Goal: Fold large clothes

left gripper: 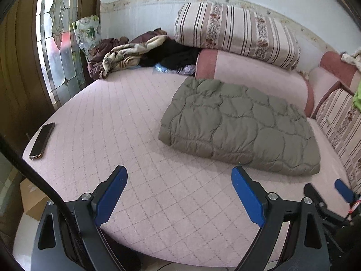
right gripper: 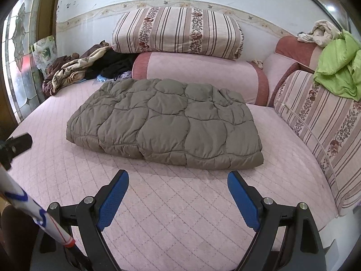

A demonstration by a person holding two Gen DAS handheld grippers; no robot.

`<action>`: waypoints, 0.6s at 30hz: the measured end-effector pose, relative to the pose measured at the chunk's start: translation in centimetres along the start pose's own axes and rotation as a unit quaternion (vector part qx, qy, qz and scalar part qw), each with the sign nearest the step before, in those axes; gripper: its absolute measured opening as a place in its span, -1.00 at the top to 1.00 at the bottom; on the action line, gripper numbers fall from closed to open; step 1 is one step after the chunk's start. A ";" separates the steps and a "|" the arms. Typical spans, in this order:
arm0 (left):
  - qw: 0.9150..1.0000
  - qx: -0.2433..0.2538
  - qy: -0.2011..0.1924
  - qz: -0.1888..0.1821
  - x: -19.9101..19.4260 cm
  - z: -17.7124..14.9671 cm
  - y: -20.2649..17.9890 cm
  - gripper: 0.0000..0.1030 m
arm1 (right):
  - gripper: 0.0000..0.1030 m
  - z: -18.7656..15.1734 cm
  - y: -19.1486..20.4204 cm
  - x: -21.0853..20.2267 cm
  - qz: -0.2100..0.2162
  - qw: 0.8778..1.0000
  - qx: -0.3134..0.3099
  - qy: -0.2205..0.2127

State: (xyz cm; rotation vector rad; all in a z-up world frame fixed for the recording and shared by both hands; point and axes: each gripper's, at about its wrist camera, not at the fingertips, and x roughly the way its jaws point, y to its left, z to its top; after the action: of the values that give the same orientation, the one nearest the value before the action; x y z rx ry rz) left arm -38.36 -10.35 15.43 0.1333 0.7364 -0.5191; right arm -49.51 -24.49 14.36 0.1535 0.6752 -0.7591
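An olive-grey quilted puffer garment [left gripper: 239,124] [right gripper: 167,122] lies folded into a thick rectangle on the pink quilted bed cover [left gripper: 126,117] [right gripper: 171,203]. My left gripper [left gripper: 179,174] hovers open over bare cover, short of the garment's near edge and to its left. Nothing sits between its blue pads [left gripper: 112,194]. My right gripper [right gripper: 178,178] is also open and empty, just in front of the garment's near edge. Its blue fingertips [left gripper: 344,190] show at the right edge of the left wrist view.
A dark phone [left gripper: 42,140] lies near the bed's left edge. Crumpled blankets and dark clothes [left gripper: 135,54] [right gripper: 90,65] are heaped at the back left. Striped cushions [left gripper: 237,33] [right gripper: 178,31] stand behind, another cushion [right gripper: 320,131] with a green garment [right gripper: 340,67] at the right.
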 end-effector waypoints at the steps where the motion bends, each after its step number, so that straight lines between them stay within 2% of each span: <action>1: 1.000 0.001 0.004 0.002 0.2 0.0 0.0 -0.80 | -0.79 0.0 0.1 0.1 0.001 1.000 0.000 0.001; 18: 0.999 0.016 0.040 0.002 2.6 -0.8 -1.2 -0.80 | -0.79 -0.4 -0.5 1.9 -0.012 1.000 0.007 0.017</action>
State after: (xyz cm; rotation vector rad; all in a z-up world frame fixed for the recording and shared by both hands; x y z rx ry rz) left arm -37.88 -12.18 13.17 0.1854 0.8061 -0.5244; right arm -49.07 -25.86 12.88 0.1713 0.7051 -0.7849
